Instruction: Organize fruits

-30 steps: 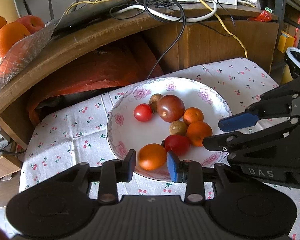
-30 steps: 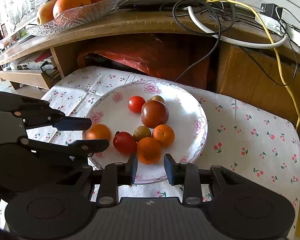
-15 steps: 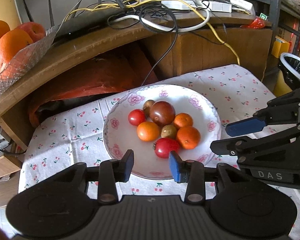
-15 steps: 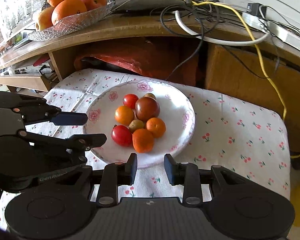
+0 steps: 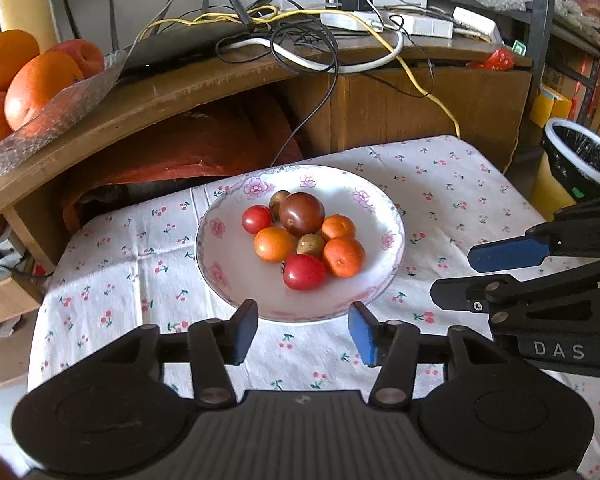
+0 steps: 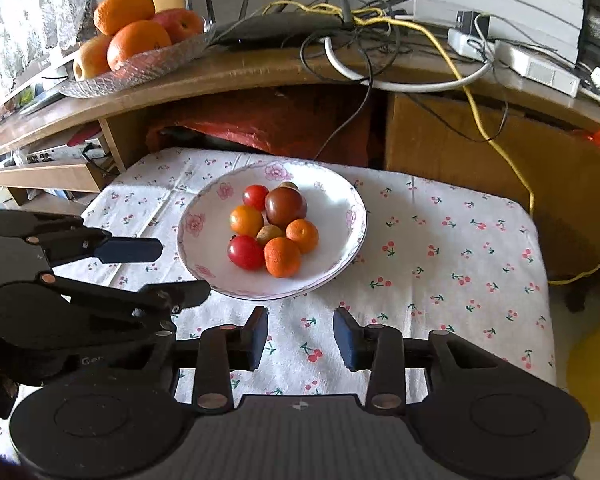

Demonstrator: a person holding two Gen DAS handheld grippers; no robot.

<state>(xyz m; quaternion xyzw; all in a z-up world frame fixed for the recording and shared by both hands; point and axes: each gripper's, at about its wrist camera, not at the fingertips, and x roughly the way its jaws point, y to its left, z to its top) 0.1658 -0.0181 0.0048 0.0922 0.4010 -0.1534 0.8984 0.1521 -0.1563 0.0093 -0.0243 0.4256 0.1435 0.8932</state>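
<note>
Fruits (image 5: 302, 236), eight small pieces, sit bunched at centre of a white floral plate (image 5: 392, 216) on a cherry-print tablecloth (image 5: 112, 264). Clock-wise in the cluster: dark tomato (image 5: 302, 211) at 12, w/ a brownish piece half hidden behind it; small red tomato (image 5: 256, 219) at 10; orange tomato (image 5: 273, 243) at 8; red tomato (image 5: 304, 271) at 6; two mandarins (image 5: 343, 256) at 3–4; small brown fruit (image 5: 310, 244) in the middle.

Change vs. a sec ago: the orange tomato, then lying apart at the plate's near rim between the left gripper's (image 5: 302, 330) fingers, now touches the group, & both grippers have pulled back toward the viewer. Judgement: gathering looks done (or nearly), nothing left stray on the plate.

Left gripper: jaws spread wide, holding nothing, hovering at the plate's 6 o'clock rim; fruit lies ahead of the fingertips, not between them. Right gripper (image 6: 300, 336): also parted & empty, over bare cloth just short of the rim, fruit at its 12.

Behind, a wooden shelf (image 5: 204, 84) carries a glass bowl (image 6: 140, 68) of oranges at 10 o'clock & tangled cables (image 5: 300, 44).
</note>
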